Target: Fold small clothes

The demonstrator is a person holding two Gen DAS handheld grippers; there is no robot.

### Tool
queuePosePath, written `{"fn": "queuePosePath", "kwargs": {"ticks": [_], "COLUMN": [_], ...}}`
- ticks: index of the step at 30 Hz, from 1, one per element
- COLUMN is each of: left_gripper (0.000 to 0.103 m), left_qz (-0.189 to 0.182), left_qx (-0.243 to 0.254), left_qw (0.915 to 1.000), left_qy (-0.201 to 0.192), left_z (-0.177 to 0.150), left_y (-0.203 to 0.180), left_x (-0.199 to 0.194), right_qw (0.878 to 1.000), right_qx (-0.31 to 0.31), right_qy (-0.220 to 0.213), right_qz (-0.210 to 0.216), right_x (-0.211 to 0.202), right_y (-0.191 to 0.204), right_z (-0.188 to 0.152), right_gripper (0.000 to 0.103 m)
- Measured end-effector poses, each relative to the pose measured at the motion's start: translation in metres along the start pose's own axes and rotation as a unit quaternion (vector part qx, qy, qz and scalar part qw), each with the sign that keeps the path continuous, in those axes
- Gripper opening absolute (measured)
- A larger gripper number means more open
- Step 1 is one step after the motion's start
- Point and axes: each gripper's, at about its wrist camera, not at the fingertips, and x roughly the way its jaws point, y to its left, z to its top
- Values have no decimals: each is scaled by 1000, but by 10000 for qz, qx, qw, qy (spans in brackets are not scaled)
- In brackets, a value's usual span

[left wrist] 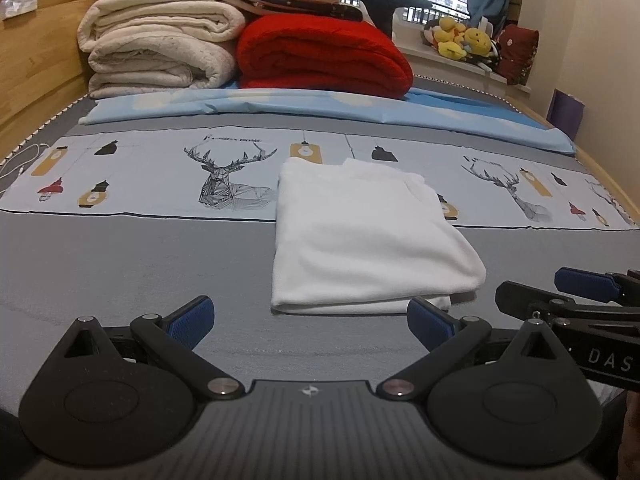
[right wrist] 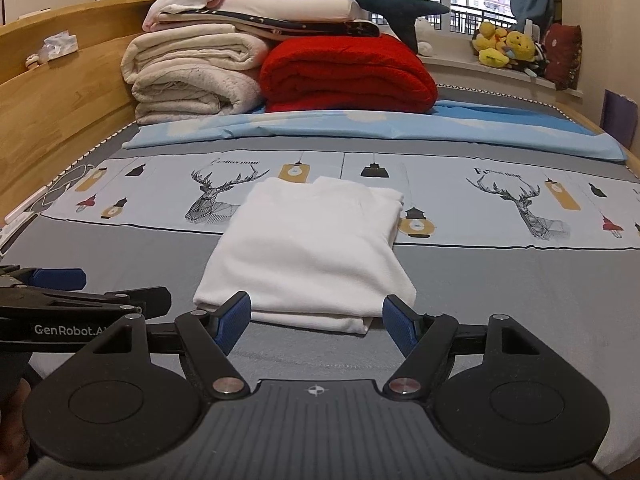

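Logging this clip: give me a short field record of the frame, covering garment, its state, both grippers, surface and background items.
garment: white garment
state: folded into a layered rectangle, lying flat
left gripper: open, empty, just short of the garment's near edge
right gripper: open, empty, fingers either side of the garment's near edge, not gripping
surface: bed sheet, grey with a deer-print band
behind: red blanket beside cream blankets, both folded
windowsill: yellow plush toys
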Motion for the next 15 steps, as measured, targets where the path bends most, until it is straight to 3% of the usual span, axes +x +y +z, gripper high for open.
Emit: {"fn": "queuePosePath", "kwargs": {"ticks": [15], "left_gripper": [103], "left_qz": [-23], "left_qx": [12], "left_qw": [10000], "left_qy": [46], "left_z": [-1], "left_y": [0], "left_x": [2], "right_qw": [10000], "right_qx": [-7], "right_qy": [-9], "right_qz": [32], "right_x": [0], "right_y": [2], "right_z": [1], "right_gripper": [75]}}
